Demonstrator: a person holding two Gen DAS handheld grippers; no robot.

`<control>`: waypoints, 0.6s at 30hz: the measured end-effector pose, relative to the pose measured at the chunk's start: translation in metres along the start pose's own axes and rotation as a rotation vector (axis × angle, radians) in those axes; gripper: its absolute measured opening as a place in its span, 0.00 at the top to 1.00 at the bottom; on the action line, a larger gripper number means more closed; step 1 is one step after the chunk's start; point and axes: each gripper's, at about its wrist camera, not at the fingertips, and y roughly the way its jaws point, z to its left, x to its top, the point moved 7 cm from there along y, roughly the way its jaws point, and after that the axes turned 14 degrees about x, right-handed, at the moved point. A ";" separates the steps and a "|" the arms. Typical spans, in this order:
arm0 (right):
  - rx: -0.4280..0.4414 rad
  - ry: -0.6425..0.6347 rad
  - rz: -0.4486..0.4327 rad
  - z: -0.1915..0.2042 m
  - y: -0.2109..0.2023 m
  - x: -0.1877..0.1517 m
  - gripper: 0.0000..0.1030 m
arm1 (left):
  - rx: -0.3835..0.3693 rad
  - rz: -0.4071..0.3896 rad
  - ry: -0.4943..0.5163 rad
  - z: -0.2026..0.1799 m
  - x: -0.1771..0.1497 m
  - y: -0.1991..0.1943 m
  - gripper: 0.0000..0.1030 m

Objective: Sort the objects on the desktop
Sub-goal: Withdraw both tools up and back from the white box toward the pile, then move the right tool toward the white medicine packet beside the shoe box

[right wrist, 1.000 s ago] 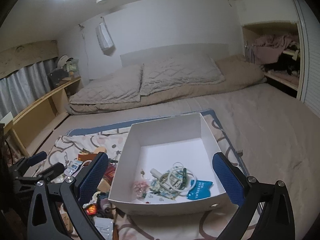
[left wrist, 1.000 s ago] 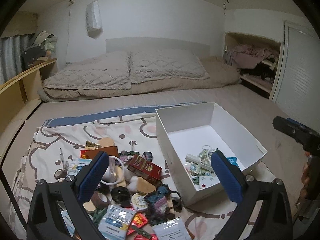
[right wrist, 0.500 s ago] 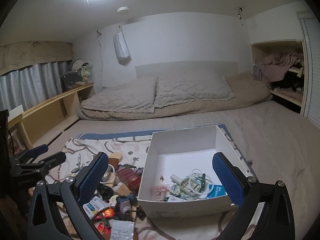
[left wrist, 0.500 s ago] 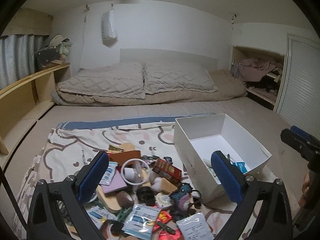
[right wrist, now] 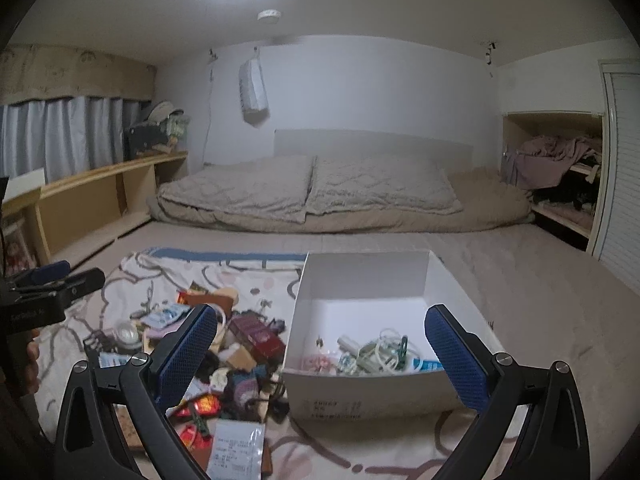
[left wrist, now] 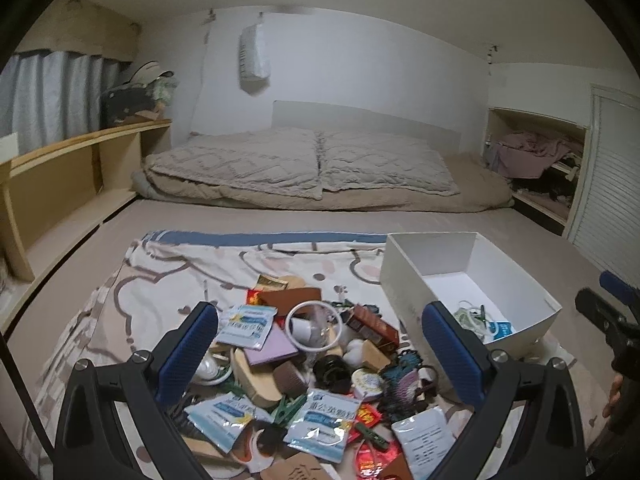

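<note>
A heap of small objects (left wrist: 316,364) lies on a patterned cloth (left wrist: 168,280) on the bed: blue-white sachets, a red box, a white ring, a purple pad, wooden pieces. My left gripper (left wrist: 320,344) hovers open above this heap, nothing between its blue pads. To the right stands a white box (left wrist: 420,276) holding cables and a blue packet. My right gripper (right wrist: 322,344) is open, low in front of the white box (right wrist: 360,276), its left finger over the heap (right wrist: 240,352). The left gripper (right wrist: 56,284) also shows at that view's left edge.
Two quilted pillows (left wrist: 304,164) and a folded beige blanket lie at the head of the bed. A wooden shelf (left wrist: 60,168) runs along the left. A niche with clothes (left wrist: 536,160) and a louvred door are on the right. Bare mattress (right wrist: 540,292) lies right of the box.
Both grippers have drawn back and tilted upward, and the views have shifted left; the heap and box now sit lower in each view. Both stay open and hold nothing.
</note>
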 end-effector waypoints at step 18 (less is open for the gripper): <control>0.004 0.010 0.106 0.014 0.038 -0.079 0.00 | 0.064 0.083 -0.063 0.024 -0.063 0.039 0.00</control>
